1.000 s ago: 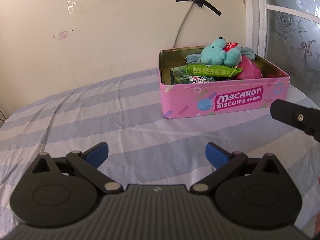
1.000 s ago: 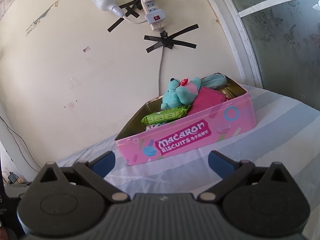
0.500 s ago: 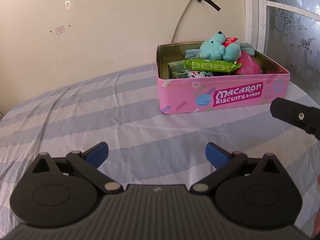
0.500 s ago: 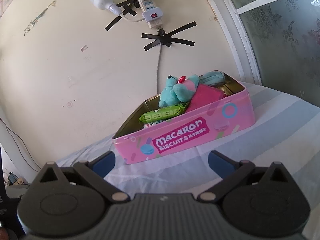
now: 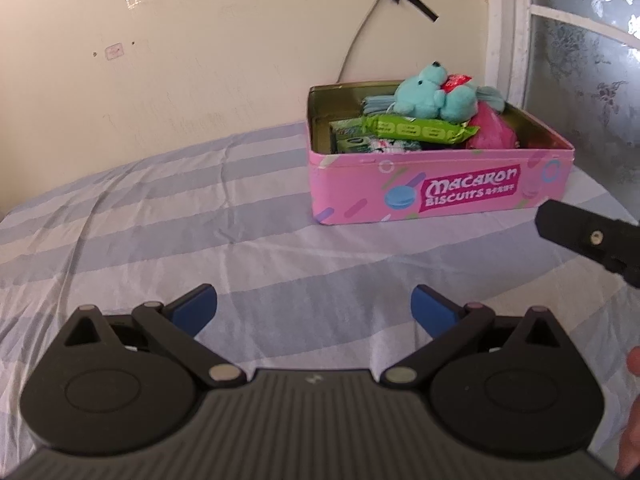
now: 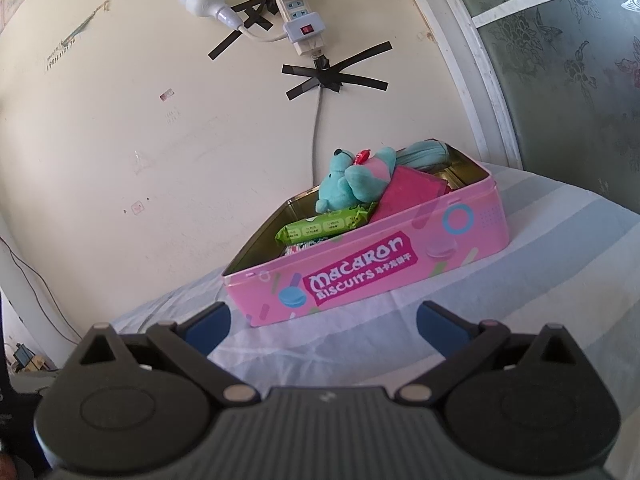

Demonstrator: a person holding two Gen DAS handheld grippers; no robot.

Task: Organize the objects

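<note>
A pink "Macaron Biscuits" tin (image 5: 440, 188) stands open on the striped cloth at the back right; it also shows in the right wrist view (image 6: 360, 268). Inside lie a teal plush bear (image 5: 432, 94), a green snack packet (image 5: 416, 130), a pink pouch (image 5: 492, 132) and other small packets. The bear (image 6: 352, 184) and green packet (image 6: 324, 228) show in the right wrist view too. My left gripper (image 5: 314, 306) is open and empty, well short of the tin. My right gripper (image 6: 324, 322) is open and empty, just in front of the tin; its finger (image 5: 588, 236) enters the left wrist view from the right.
The blue-and-white striped cloth (image 5: 160, 220) covers the surface. A cream wall stands behind with a taped power strip (image 6: 298, 20) and a cable (image 6: 316, 136) running down behind the tin. A frosted glass window (image 6: 568, 80) is at the right.
Both grippers have drawn back slightly and tilted; the tin sits a little lower in both views. Both stay open and empty.
</note>
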